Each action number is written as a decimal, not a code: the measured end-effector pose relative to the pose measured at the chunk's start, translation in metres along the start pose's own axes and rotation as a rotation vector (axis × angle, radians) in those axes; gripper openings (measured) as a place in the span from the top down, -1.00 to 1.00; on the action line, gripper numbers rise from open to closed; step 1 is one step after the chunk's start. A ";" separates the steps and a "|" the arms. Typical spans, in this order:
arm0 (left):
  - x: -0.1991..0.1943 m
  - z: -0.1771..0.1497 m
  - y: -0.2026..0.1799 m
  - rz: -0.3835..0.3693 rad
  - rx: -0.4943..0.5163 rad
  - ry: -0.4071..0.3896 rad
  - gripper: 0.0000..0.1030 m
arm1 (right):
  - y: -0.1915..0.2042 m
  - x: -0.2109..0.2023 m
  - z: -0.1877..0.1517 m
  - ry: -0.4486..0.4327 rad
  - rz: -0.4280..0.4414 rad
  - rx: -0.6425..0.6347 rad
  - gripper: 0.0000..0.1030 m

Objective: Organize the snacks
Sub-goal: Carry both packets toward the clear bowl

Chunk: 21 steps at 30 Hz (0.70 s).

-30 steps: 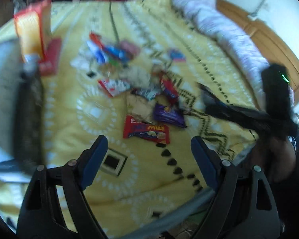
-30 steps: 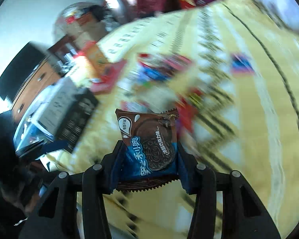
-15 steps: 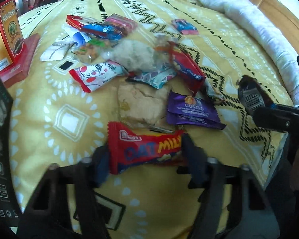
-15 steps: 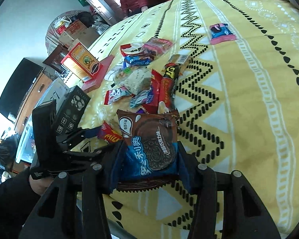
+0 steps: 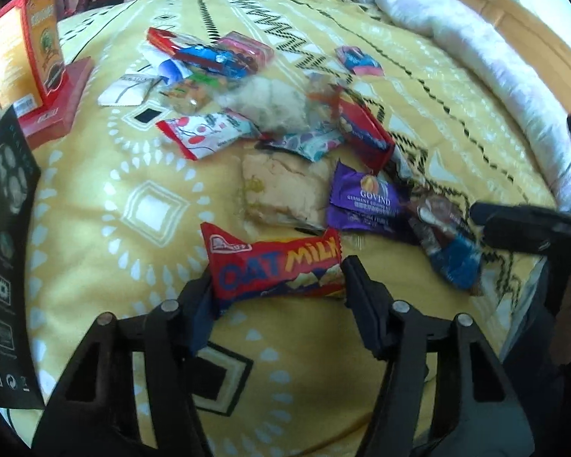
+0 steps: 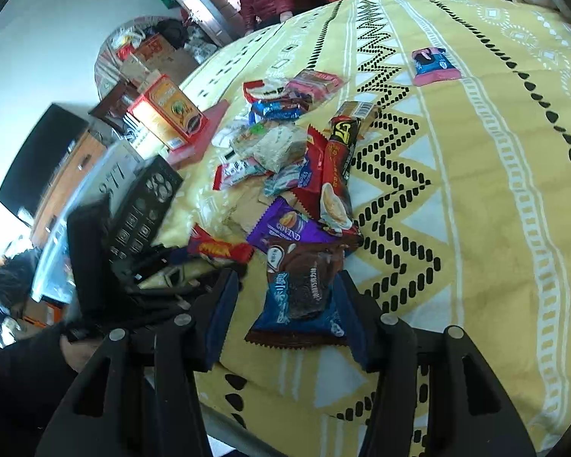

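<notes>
L wrist view: the left tongs [image 5: 278, 285] are seen low over the yellow patterned bedspread [image 5: 95, 236], w/ the red oat-milk packet [image 5: 274, 266] lodged between both jaws, pads pressed on its two ends, so it's gripped. The jaws have just been opening a touch, yet the packet is kept between them. Just beyond it a pale clear-wrapped pastry [image 5: 281, 190] is seen, and a purple Govind packet [image 5: 365, 200] beside that. A heap of mixed snacks [image 5: 224, 76] is spread further up the bed. An orange carton [image 5: 23, 45] is stood upright on a red box at the left edge.

R wrist view: the right tongs [image 6: 285, 304] are parted, jaws just been opening. The brown-and-blue cookie packet [image 6: 304, 293] is laid on the bedspread between them; the right pad is close against its edge, the left pad is clear of it. No grip is seen. The purple packet is found just above it, touching or overlapping, can't tell which. A pink-and-blue packet [image 6: 434, 63] is left well apart, alone, further up the bed.
</notes>
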<state>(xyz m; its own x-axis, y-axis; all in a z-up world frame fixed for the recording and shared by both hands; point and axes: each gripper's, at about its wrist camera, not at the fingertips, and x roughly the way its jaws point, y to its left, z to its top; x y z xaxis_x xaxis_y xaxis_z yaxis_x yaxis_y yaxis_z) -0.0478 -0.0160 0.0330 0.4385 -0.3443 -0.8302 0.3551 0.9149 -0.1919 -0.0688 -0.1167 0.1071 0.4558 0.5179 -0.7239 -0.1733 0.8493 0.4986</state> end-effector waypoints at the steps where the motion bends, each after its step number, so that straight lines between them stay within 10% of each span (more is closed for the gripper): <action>1: -0.002 0.000 0.002 0.003 -0.004 -0.003 -0.14 | 0.000 0.003 -0.001 0.011 -0.033 -0.005 -0.11; 10: -0.046 0.000 0.008 0.020 -0.056 -0.073 -0.08 | 0.010 0.029 -0.005 0.065 -0.105 -0.017 -0.45; 15: -0.085 0.009 0.011 0.005 -0.072 -0.151 -0.08 | 0.012 0.040 -0.003 0.070 -0.169 -0.074 0.06; 21: -0.150 0.026 0.032 0.008 -0.124 -0.289 -0.08 | 0.044 -0.004 0.018 -0.061 -0.159 -0.133 0.06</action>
<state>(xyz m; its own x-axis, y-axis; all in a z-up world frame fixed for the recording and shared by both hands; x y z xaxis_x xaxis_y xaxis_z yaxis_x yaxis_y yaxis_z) -0.0804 0.0596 0.1650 0.6637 -0.3663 -0.6522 0.2553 0.9305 -0.2627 -0.0628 -0.0833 0.1406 0.5377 0.3729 -0.7562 -0.2070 0.9278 0.3103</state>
